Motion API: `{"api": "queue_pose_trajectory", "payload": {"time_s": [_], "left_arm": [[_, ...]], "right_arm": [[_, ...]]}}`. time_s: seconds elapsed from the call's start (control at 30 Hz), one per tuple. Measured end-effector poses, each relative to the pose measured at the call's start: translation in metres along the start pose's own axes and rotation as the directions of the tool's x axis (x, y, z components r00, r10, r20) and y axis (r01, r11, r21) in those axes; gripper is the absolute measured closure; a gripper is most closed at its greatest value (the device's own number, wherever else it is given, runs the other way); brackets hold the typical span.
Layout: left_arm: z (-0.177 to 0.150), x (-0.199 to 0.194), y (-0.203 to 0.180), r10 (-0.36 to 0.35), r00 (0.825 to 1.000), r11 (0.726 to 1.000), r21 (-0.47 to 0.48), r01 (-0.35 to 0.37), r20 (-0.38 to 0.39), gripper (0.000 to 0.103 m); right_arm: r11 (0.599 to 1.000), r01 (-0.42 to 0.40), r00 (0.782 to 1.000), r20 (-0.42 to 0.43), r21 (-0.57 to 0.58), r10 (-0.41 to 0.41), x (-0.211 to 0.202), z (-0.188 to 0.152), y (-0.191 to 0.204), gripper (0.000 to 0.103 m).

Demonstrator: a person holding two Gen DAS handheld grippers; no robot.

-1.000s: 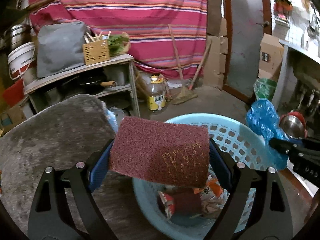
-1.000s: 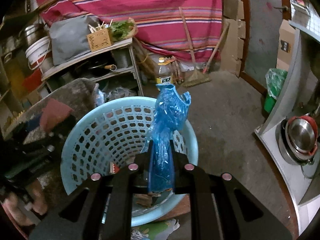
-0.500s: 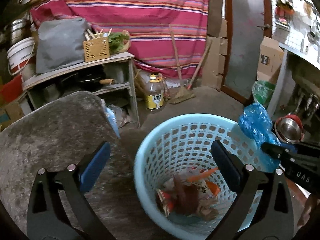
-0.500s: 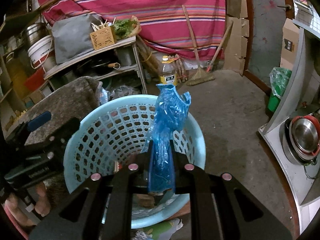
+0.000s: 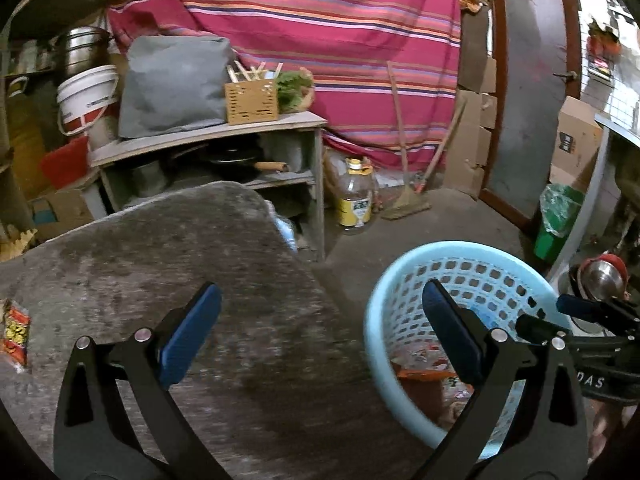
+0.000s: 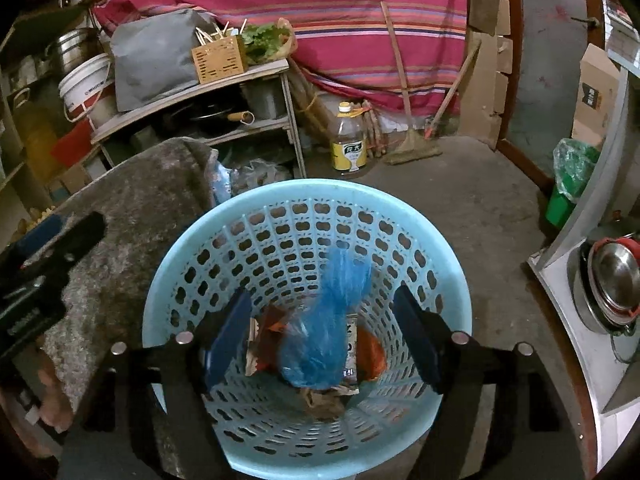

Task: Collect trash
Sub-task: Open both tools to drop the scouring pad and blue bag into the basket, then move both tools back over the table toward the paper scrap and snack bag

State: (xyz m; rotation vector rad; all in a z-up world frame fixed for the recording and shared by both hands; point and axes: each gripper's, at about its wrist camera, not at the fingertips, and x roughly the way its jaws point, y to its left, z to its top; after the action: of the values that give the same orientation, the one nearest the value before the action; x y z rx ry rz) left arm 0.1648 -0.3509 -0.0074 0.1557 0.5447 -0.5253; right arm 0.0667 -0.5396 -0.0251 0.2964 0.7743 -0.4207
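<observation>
Right claw (image 6: 322, 340) above the light-blue basket (image 6: 456, 280), its jaws opening, with the blue plastic bag (image 6: 324, 320) between the pads but no longer pressed, dropping blurred onto the wrappers at the bottom. Risk: the light bag could catch on a pad or drift over the rim if the claw withdraws too soon. Left claw (image 5: 320, 336) spread wide and empty over the grey counter (image 5: 140, 264), where a snack wrapper (image 5: 16, 334) lies well apart at its far left edge.
</observation>
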Motion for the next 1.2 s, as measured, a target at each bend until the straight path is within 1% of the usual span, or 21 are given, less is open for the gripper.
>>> {"api": "queue_pose_trajectory", "payload": {"time_s": [0.07, 0.13, 0.2, 0.37, 0.43, 0.47, 0.57, 0.67, 0.8, 0.97, 1.07, 1.2], "left_arm": [[0.0, -0.006, 0.012, 0.02, 1.0, 1.0, -0.017, -0.02, 0.006, 0.006], [0.0, -0.012, 0.024, 0.039, 0.999, 0.999, -0.027, -0.038, 0.012, 0.006], [0.0, -0.019, 0.038, 0.072, 0.997, 0.997, -0.034, -0.071, 0.021, 0.006], [0.001, -0.041, 0.084, 0.132, 0.991, 0.988, -0.083, -0.129, 0.032, 0.006], [-0.002, -0.05, 0.106, 0.163, 0.986, 0.982, -0.102, -0.159, 0.034, 0.006], [-0.003, -0.053, 0.114, 0.181, 0.983, 0.979, -0.104, -0.176, 0.034, 0.006], [-0.007, -0.065, 0.147, 0.254, 0.967, 0.962, -0.107, -0.25, 0.03, 0.006], [-0.01, -0.076, 0.174, 0.292, 0.956, 0.95, -0.127, -0.287, 0.026, 0.006], [-0.017, -0.094, 0.214, 0.339, 0.941, 0.929, -0.164, -0.332, 0.017, 0.006], [-0.025, -0.112, 0.255, 0.389, 0.921, 0.907, -0.182, -0.38, 0.012, 0.006], [-0.03, -0.119, 0.278, 0.41, 0.912, 0.894, -0.198, -0.402, 0.002, 0.006], [-0.039, -0.122, 0.313, 0.432, 0.901, 0.873, -0.236, -0.427, -0.031, 0.006]], "right_arm": [[1.0, 0.016, 1.0, 0.006, 0.011, -0.017, -0.002, 0.001, 0.003, 0.024], [0.999, 0.036, 0.999, 0.032, 0.011, -0.036, -0.009, 0.004, 0.011, 0.017], [0.999, 0.036, 0.998, 0.059, 0.003, -0.036, -0.015, 0.007, 0.022, 0.013], [0.999, -0.006, 0.995, 0.101, -0.035, 0.01, -0.024, 0.011, 0.061, 0.013], [0.997, -0.025, 0.993, 0.112, -0.068, 0.033, -0.025, 0.01, 0.085, 0.013], [0.997, -0.029, 0.993, 0.116, -0.077, 0.038, -0.025, 0.01, 0.093, 0.013], [0.991, -0.061, 0.988, 0.132, -0.118, 0.077, -0.03, 0.01, 0.129, 0.013], [0.985, -0.088, 0.984, 0.143, -0.149, 0.109, -0.033, 0.009, 0.155, 0.012], [0.974, -0.113, 0.981, 0.135, -0.198, 0.141, -0.03, 0.004, 0.196, 0.012], [0.96, -0.135, 0.979, 0.117, -0.246, 0.168, -0.024, -0.002, 0.239, 0.012], [0.954, -0.144, 0.978, 0.11, -0.262, 0.178, -0.021, -0.004, 0.255, 0.012], [0.949, -0.16, 0.976, 0.098, -0.272, 0.192, -0.016, -0.006, 0.275, 0.012]]}}
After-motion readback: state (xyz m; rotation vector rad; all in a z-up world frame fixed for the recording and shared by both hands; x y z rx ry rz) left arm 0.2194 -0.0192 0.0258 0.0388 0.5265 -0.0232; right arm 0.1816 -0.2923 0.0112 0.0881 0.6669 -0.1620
